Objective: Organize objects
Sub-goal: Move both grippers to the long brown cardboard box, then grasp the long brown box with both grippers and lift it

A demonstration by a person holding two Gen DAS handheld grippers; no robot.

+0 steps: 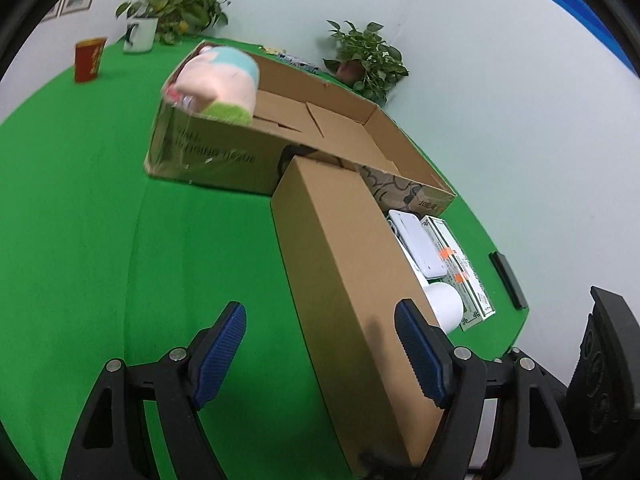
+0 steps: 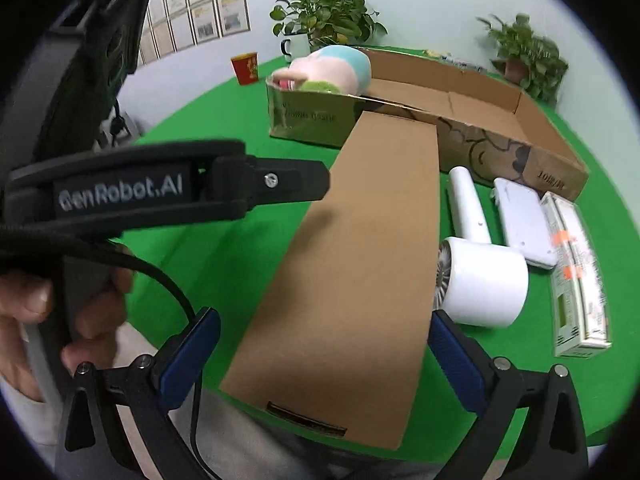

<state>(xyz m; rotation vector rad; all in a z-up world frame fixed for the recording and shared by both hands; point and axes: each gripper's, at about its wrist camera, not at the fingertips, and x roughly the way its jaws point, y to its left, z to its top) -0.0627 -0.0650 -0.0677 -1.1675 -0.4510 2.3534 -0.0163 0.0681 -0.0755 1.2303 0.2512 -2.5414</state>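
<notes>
- Long flat brown carton (image 2: 352, 264) lies on green table (image 1: 80, 208), far end touching / just under front wall of big open cardboard box (image 2: 480, 92); near end overhangs table edge toward the person.
- R gripper (image 2: 324, 356): fingers wide open, straddling carton's near end, blue pads (image 2: 192, 360) either side, not touching it as far as I can tell.
- L gripper (image 1: 320, 352): also open, nothing held. One pad over bare table left of carton, other pad over carton's top / right edge. So not centred on it.
- Step in hand, my guess: grab carton from near end, move or stow it w/ the big box.
- To do it well: carton looks nearly as wide as R jaw opening, so centre it before closing, pads square on the long side walls, not corners. Long lever, prob. sags or swings if pinched at one end only; use L gripper further along for support.
- Watch right side: white hair dryer (image 2: 480, 280) sits just beside carton's right edge, its head near R gripper's right finger. Could get bumped.
- Beyond that: white flat device (image 2: 524, 224), green-white packet (image 2: 576, 272), near box's front wall.
- Plush toy (image 2: 332, 68) sits in box's left end; rest of box interior looks bare.
- Far off: red cup (image 1: 90, 58), potted plants (image 1: 176, 0) by wall.
</notes>
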